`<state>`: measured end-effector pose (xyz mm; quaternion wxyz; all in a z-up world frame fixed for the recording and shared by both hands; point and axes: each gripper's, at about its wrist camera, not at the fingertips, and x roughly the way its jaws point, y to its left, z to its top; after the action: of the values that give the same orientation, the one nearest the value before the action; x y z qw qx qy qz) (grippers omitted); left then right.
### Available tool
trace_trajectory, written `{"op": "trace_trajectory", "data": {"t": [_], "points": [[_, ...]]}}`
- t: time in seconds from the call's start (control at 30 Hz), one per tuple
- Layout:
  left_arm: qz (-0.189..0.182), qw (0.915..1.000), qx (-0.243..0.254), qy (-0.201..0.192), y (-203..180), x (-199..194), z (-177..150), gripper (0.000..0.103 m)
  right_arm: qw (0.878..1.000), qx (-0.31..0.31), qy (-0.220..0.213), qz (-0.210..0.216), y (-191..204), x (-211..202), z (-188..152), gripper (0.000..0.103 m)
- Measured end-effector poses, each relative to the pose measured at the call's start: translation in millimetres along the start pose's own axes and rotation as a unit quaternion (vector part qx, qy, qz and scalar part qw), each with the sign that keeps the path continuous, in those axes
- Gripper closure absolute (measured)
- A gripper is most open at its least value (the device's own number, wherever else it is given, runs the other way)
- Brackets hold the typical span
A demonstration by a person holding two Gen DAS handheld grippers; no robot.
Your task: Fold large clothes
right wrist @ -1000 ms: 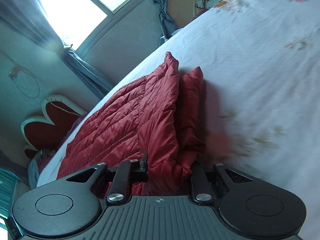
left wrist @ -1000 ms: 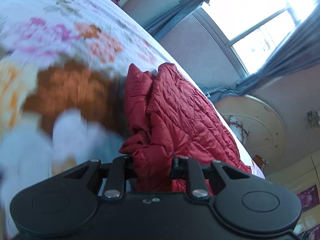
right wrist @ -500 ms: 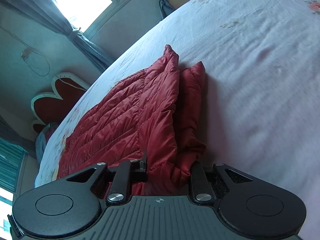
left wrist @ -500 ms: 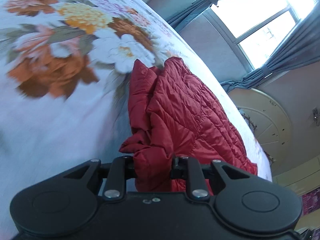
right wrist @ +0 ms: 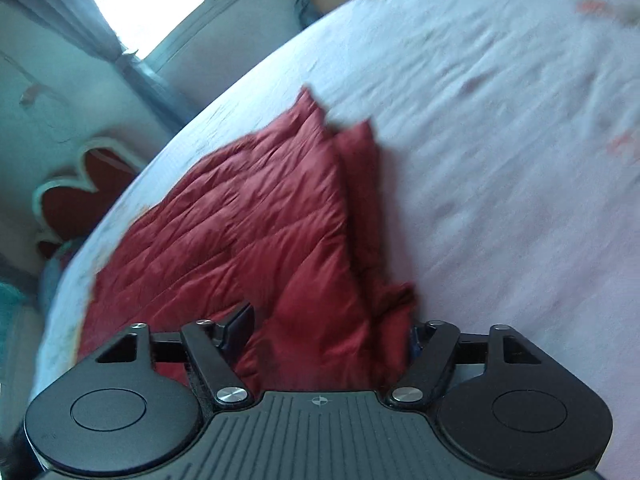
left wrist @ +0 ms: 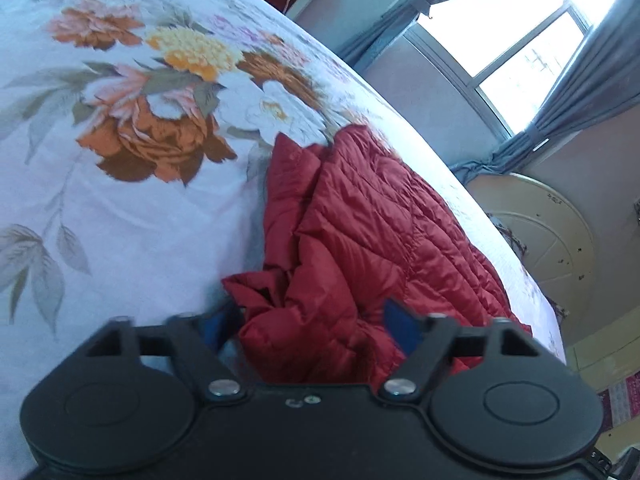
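Open floral white bedsheet is seen left of the bunched red quilted puffer jacket, and plain sheet right of it in the right wrist view. The jacket itself fills the gap between each gripper's spread fingers.

One red quilted jacket — one floral bedsheet — two tongs.

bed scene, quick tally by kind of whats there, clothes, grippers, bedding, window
red quilted jacket: 1
grippers: 2, the left gripper and the right gripper, both with jaws spread and the jacket's edge between them
floral bedsheet: 1
window: 1
total: 5
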<state>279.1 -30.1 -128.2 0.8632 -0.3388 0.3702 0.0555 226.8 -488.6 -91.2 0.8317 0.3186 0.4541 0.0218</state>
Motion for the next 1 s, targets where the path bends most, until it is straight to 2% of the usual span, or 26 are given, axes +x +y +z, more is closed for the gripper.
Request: {"op": "trace_trajectory", "data": {"t": [0.1, 0.13, 0.17, 0.2, 0.23, 0.3, 0.4, 0.47, 0.53, 0.63, 0.73, 0.9, 1.0], "points": [[-0.001, 1.0000, 0.002, 0.005, 0, -3, 1, 0.021, 0.997, -0.001, -0.060, -0.041, -2, -22, 5, 0.032], [-0.003, 1.0000, 0.003, 0.004, 0, -3, 1, 0.022, 0.996, -0.004, -0.079, -0.046, 1, -29, 7, 0.036], [-0.006, 1.0000, 0.004, 0.005, 0, -4, 1, 0.023, 0.994, -0.017, -0.095, -0.047, 7, -36, 10, 0.046], [-0.009, 0.9999, 0.005, 0.006, 0, -3, 0, 0.025, 0.994, -0.033, -0.099, -0.040, 14, -39, 13, 0.072], [-0.014, 0.9999, 0.004, 0.008, 0, -2, 0, 0.028, 0.994, -0.049, -0.096, -0.026, 24, -41, 13, 0.091], [-0.024, 0.9996, -0.001, 0.014, 1, 1, 0, 0.033, 0.993, -0.088, -0.082, 0.008, 50, -39, 11, 0.101], [-0.034, 0.9992, -0.011, 0.019, 2, 7, 1, 0.037, 0.987, -0.148, -0.042, 0.037, 94, -26, -1, 0.101], [-0.040, 0.9987, -0.015, 0.027, 2, 12, 3, 0.056, 0.983, -0.178, -0.005, 0.049, 120, -10, -13, 0.101], [-0.043, 0.9983, -0.022, 0.032, 5, 15, 6, 0.064, 0.977, -0.207, 0.021, 0.054, 138, 2, -28, 0.101], [-0.053, 0.9977, -0.027, 0.032, 10, 15, 8, 0.075, 0.970, -0.234, 0.035, 0.057, 155, 6, -48, 0.101], [-0.058, 0.9976, -0.020, 0.031, 10, 14, 8, 0.077, 0.964, -0.256, 0.057, 0.038, 163, 22, -59, 0.101], [-0.070, 0.9972, -0.004, 0.026, 4, 9, 10, 0.079, 0.963, -0.256, 0.088, 0.010, 157, 51, -71, 0.101], [-0.057, 0.9979, 0.015, 0.027, -5, 9, 10, 0.078, 0.963, -0.254, 0.092, -0.001, 158, 65, -76, 0.101]]}}
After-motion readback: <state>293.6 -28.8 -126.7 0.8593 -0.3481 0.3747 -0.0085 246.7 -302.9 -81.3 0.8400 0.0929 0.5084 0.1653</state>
